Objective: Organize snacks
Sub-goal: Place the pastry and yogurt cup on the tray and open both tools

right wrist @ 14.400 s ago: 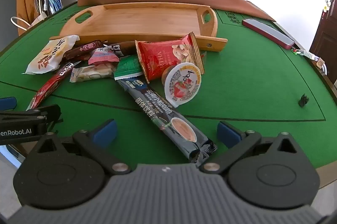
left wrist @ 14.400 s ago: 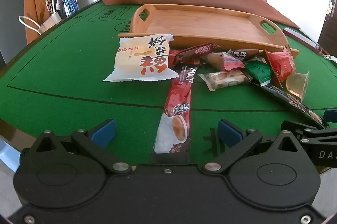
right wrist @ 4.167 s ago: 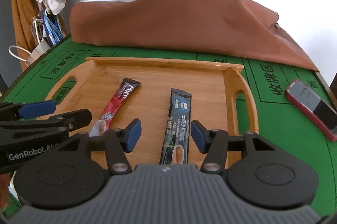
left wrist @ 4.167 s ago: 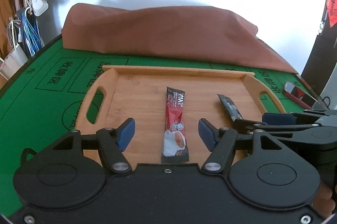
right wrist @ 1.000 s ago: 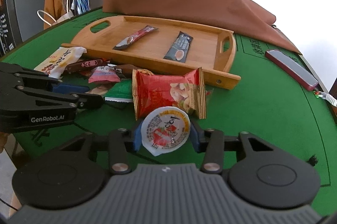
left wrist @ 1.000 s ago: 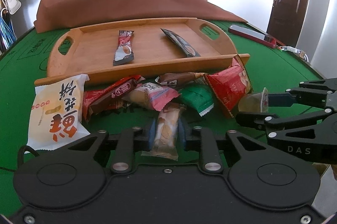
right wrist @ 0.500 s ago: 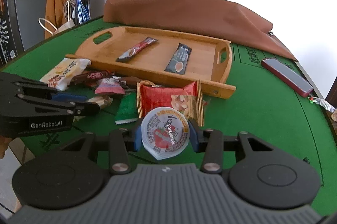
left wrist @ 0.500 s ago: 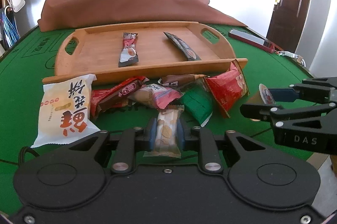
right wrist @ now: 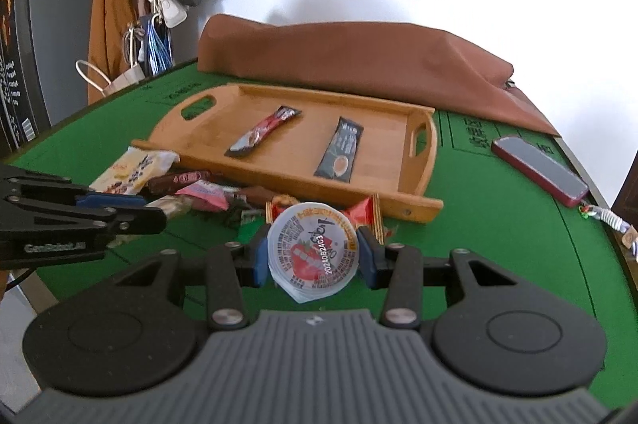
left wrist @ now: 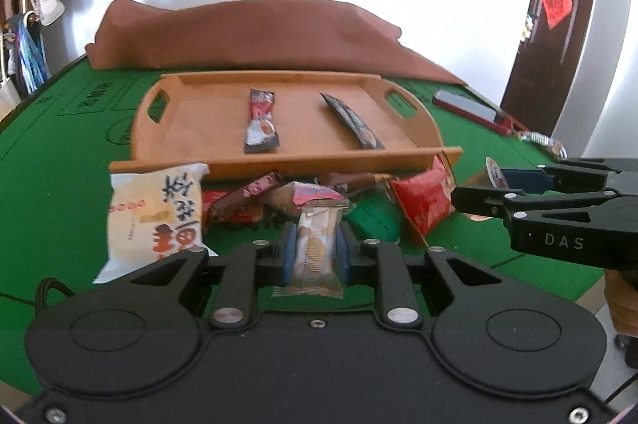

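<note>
Crinkly biscuit packet (left wrist: 317, 250) – round foil-lidded jelly cup (right wrist: 312, 251) – both clamped.

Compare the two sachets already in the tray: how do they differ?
The red sachet lies nearer the tray's left handle; the dark sachet lies nearer its right. In the right wrist view the red one slants more steeply; the dark one runs more squarely toward the front rim. Both lie flat, apart, each showing a cup picture.
</note>
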`<state>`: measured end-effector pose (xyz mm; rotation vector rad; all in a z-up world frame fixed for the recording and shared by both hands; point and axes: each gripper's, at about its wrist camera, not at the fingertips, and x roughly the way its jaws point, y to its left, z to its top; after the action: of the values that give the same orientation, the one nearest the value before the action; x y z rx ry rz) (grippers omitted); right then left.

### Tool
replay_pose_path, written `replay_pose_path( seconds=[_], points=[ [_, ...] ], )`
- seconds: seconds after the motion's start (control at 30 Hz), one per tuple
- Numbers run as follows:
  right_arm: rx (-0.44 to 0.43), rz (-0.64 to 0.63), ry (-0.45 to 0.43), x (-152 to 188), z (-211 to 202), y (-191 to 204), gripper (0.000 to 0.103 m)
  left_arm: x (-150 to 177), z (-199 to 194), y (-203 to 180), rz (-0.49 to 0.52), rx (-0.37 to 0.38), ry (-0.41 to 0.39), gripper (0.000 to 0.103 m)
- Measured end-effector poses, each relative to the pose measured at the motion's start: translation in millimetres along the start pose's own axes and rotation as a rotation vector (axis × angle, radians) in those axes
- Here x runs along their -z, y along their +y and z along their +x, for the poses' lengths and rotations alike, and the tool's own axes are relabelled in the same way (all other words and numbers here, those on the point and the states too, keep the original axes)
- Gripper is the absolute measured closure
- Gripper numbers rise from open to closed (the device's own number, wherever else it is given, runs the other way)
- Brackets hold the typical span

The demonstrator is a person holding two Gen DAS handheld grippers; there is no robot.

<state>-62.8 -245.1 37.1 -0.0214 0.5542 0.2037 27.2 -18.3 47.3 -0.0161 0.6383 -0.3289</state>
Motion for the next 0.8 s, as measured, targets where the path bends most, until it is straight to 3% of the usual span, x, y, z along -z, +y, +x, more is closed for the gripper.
replay_pose_path(
  seconds=[0.47,0.8],
  points=[
    [0.020,0.073,-0.011,-35,39,-22,0.055,-40,2,26,-0.078,-0.064,-0.094,0.083],
    [0.042,0.146,0.056,-69,97,-50,0.055,-86,54,57,-0.166,-0.100,-0.055,0.083]
  ],
)
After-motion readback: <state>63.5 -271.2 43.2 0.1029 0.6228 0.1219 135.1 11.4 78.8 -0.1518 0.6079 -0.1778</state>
